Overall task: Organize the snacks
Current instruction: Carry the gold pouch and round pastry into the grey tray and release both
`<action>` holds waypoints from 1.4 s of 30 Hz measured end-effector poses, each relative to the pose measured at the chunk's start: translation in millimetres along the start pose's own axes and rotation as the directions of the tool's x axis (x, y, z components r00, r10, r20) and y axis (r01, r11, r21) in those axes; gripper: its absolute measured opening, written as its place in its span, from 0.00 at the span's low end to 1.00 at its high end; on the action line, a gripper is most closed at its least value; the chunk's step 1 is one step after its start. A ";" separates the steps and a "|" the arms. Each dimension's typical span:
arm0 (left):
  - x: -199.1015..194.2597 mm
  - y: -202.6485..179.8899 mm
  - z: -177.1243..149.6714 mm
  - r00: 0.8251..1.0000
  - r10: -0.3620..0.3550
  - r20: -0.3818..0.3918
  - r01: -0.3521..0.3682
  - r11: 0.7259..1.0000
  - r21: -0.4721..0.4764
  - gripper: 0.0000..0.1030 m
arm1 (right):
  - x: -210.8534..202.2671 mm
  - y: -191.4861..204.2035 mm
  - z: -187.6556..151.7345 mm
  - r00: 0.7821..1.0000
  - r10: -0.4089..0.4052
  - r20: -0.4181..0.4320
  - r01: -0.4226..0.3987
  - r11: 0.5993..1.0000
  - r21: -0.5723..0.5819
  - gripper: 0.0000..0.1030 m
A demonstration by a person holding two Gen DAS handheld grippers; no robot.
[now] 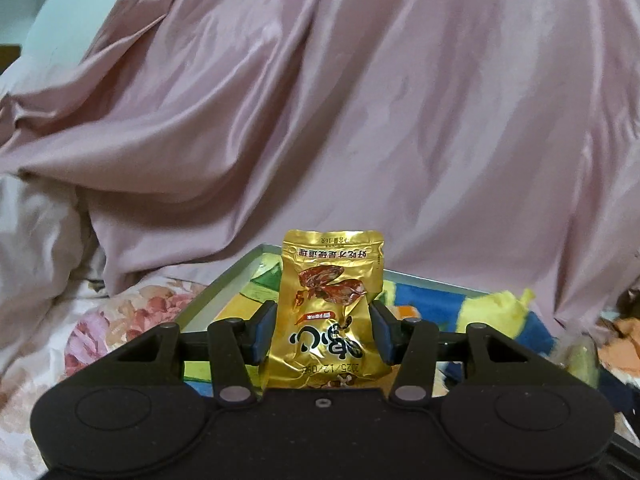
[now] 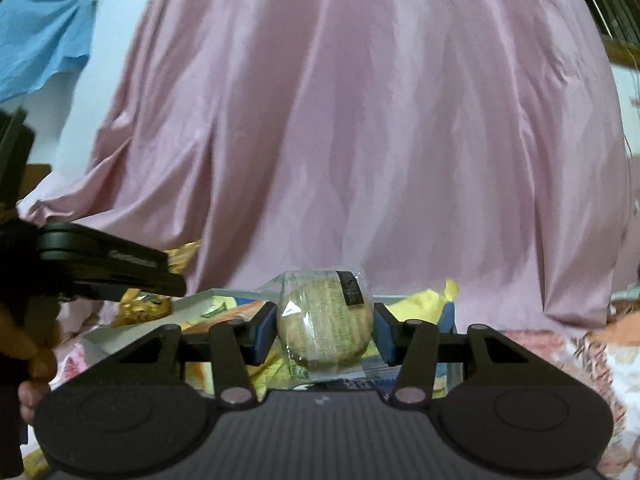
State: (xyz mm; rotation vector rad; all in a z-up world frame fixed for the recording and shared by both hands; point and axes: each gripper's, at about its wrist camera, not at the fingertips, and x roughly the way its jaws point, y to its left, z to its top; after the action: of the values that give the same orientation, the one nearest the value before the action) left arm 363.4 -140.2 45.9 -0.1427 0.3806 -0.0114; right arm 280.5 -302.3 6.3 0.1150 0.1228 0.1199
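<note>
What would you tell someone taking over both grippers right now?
Left gripper: shut on a crinkled gold foil snack packet, printed side upside down, held above a grey-rimmed tray.
Right gripper: shut on a round pastry in clear plastic wrap, also above the tray.
The tray already holds colourful wrappers, including a yellow packet.
Left to do: set both snacks down in their places; which spots is not visible.

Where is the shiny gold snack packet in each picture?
Left wrist view: the gold snack packet is bottom centre, upside down, pinched by the left gripper.
Right wrist view: the same packet peeks out at the left, under the left gripper, which reaches in from the left edge.
Shared landmark: the pink satin cloth fills the background of both views.
</note>
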 end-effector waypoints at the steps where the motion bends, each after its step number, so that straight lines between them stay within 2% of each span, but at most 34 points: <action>1: 5.3 1.3 0.1 1.000 0.004 -0.001 -0.004 1.000 -0.007 0.50 | 4.8 -1.9 -1.2 1.000 0.005 -0.009 -0.005 1.000 0.010 0.53; 10: 34.6 8.6 -10.4 0.999 0.031 -0.042 -0.032 0.999 -0.032 0.50 | 21.3 -7.8 -10.6 0.994 0.045 -0.098 -0.041 0.998 0.043 0.53; 30: 30.9 10.7 -14.8 0.995 0.043 -0.087 -0.046 0.998 -0.035 0.52 | 22.6 -1.9 -11.4 0.991 0.061 -0.122 -0.058 0.998 0.033 0.56; 32: 29.7 11.3 -15.7 0.995 0.048 -0.088 -0.051 0.998 -0.035 0.55 | 22.4 -1.7 -11.2 0.991 0.060 -0.119 -0.057 0.998 0.030 0.60; 35: 22.5 10.5 -16.0 0.997 0.044 -0.070 -0.046 0.998 -0.031 0.66 | 21.3 -1.2 -10.8 0.992 0.060 -0.107 -0.058 0.998 0.024 0.75; 36: 18.7 9.7 -16.1 0.997 0.045 -0.059 -0.047 0.999 -0.026 0.69 | 20.2 -0.9 -10.7 0.993 0.056 -0.101 -0.054 0.998 0.024 0.83; 38: 9.2 8.4 -16.0 0.998 0.044 -0.034 -0.045 0.999 -0.011 0.81 | 17.4 -0.6 -10.3 0.995 0.052 -0.087 -0.050 0.998 0.026 0.86; 42: -13.0 6.8 -12.7 0.999 0.042 0.001 -0.042 0.999 0.016 0.89 | 11.0 2.1 -6.2 0.997 0.038 -0.063 -0.037 0.999 0.013 0.95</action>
State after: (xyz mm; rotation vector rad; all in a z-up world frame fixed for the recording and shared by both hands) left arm 346.6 -134.7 38.0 -0.1192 0.3828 0.0273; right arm 290.3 -298.3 -0.8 0.1255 0.1845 0.1603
